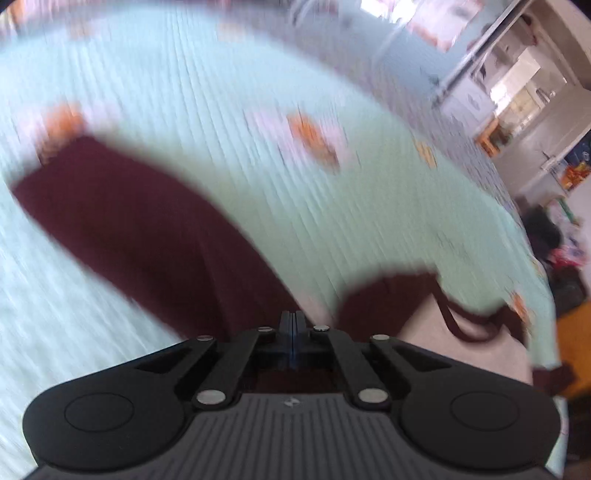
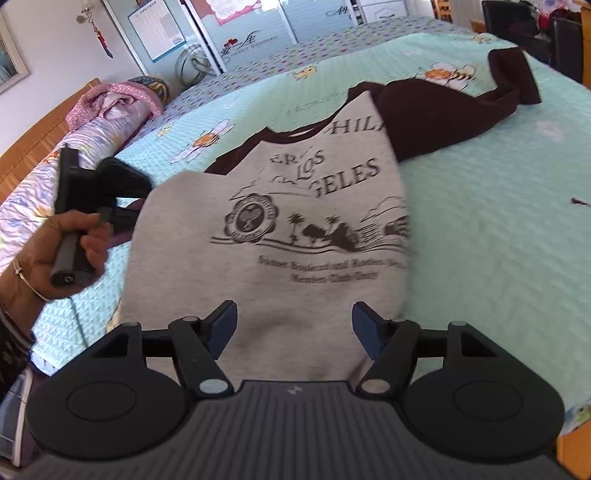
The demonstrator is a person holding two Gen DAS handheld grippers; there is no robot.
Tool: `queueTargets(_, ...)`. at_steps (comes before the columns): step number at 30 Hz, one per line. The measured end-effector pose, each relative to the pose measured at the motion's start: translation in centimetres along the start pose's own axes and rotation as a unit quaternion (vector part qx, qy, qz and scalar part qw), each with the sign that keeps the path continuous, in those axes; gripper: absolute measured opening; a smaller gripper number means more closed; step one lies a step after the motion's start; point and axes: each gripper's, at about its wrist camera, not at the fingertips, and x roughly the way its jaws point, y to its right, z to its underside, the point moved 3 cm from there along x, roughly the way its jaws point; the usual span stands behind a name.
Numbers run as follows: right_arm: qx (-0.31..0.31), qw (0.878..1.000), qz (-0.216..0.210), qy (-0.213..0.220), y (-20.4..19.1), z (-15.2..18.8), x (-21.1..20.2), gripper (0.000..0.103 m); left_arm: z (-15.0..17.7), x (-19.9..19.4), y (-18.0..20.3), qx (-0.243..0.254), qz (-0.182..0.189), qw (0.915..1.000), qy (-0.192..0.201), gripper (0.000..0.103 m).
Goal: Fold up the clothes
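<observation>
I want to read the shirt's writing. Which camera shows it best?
The right wrist view: the grey shirt front with its printed words faces that camera. The left wrist view is blurred and shows only a maroon sleeve, no lettering.

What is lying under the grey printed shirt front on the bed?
The grey shirt front lies on the mint bedspread. Its dark maroon sleeve and collar edge show from beneath along the top. Whatever lies under the middle of the panel is covered.

A home bedroom, this: a wide bed [image 2: 498, 221] under a mint quilted bedspread [image 2: 480, 177] dotted with cartoon bees. Rolled bedding [image 2: 110, 110] lies against a wooden headboard [image 2: 33, 147], wardrobe doors [image 2: 258, 33] beyond, a calendar [image 2: 155, 29] on them.
</observation>
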Motion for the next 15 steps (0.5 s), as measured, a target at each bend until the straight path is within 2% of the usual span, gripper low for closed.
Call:
queueTargets(1,-0.001,1.000,0.001,0.001,0.2,-0.1,0.0,0.070,-0.7,-0.7,-0.4,0.003,0.000,1.0000,0.009,0.000)
queueTargets(4,0.002,1.000,-0.015,0.019,0.2,-1.6,0.2,0.070,-1.6,-2.2,-1.3,-0.008,0.041,0.9991,-0.011,0.000)
queueTargets(7,0.036,0.997,-0.034,0.057,1.0,-4.7,0.4,0.070,-0.3,-3.8,0.2,0.027,0.088,0.9951,-0.034,0.000)
queueTargets(8,0.043,0.996,-0.029,0.067,1.3,-5.8,0.6,0.070,0.3,-4.3,0.7,0.036,0.102,0.9932,-0.041,0.000)
queueTargets(10,0.034,0.996,-0.010,0.087,1.3,-8.0,1.5,0.070,1.9,-5.0,1.8,0.048,0.124,0.9896,-0.055,0.000)
queueTargets(12,0.005,0.995,-0.024,0.102,0.9,-10.0,2.9,0.069,3.6,-5.3,3.0,0.050,0.143,0.9863,-0.066,0.000)
queueTargets(14,0.004,0.995,-0.062,0.074,0.7,-11.5,5.8,0.061,5.0,-5.5,4.2,0.053,0.157,0.9832,-0.077,0.000)
queueTargets(15,0.010,0.997,-0.067,0.045,0.9,-12.0,7.6,0.046,5.7,-5.6,4.8,0.054,0.164,0.9815,-0.082,0.001)
